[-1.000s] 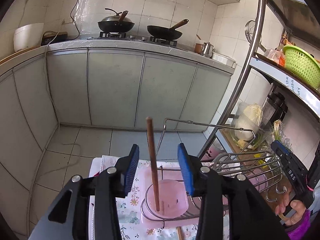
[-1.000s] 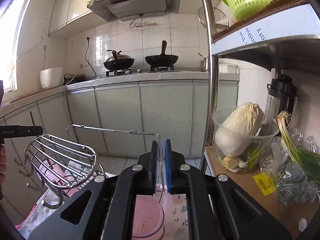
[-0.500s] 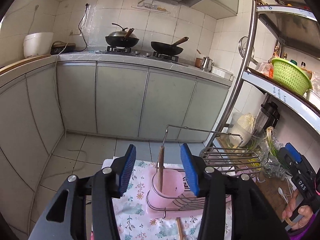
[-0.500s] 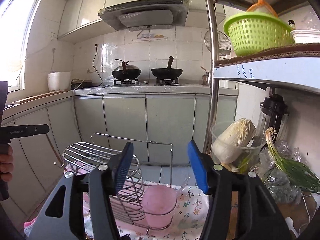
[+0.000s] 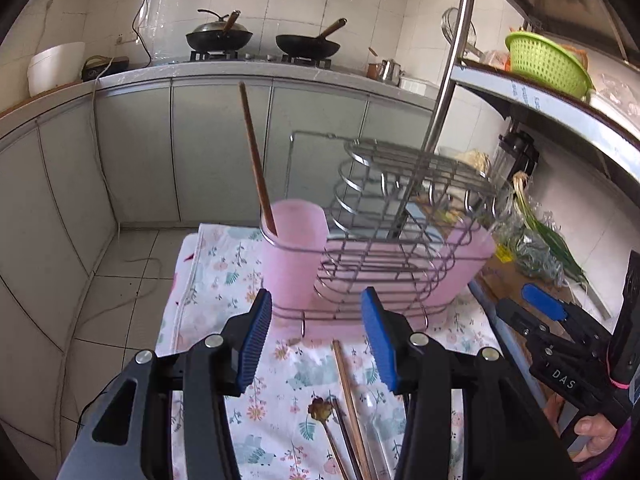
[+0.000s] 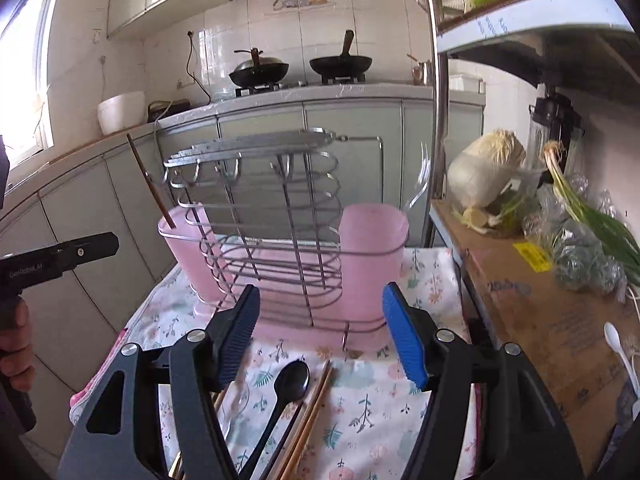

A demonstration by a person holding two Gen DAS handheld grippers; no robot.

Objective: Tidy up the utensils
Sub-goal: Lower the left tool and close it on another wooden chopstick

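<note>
A wire rack with two pink cups stands on a floral cloth. A brown chopstick leans in the left pink cup. It shows in the right wrist view too. A clear spoon stands in the right pink cup. My left gripper is open and empty, just in front of the rack. My right gripper is open and empty. On the cloth lie chopsticks and a black spoon.
A metal shelf post rises right of the rack. A cardboard shelf holds cabbage, scallions and a white spoon. Cabinets and a stove with woks lie behind. The floor drops off left of the cloth.
Both grippers have pulled back and down from the rack. The right gripper opened from shut, leaving the clear spoon in the right cup. The utensils on the cloth have come into view.
</note>
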